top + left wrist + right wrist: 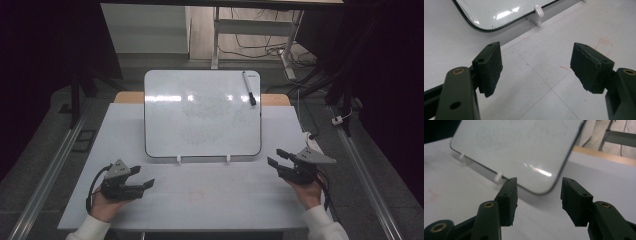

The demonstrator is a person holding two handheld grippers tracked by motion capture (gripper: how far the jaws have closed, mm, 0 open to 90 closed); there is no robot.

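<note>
A whiteboard (202, 114) leans back on two small white props (178, 159) in the middle of the white table (200, 200). A black marker (249, 88) lies on the board near its top right corner. My left gripper (142, 177) rests low on the table at the front left, jaws open and empty, aimed toward the board's lower left corner (481, 26). My right gripper (276, 157) hovers at the front right, just beside the board's lower right corner (541, 191), open with nothing between its pads (509, 200).
A wooden desk edge (275, 99) shows behind the table. Metal frame legs and loose cables (260, 47) lie on the floor beyond. Rails (55, 165) run along both sides of the table.
</note>
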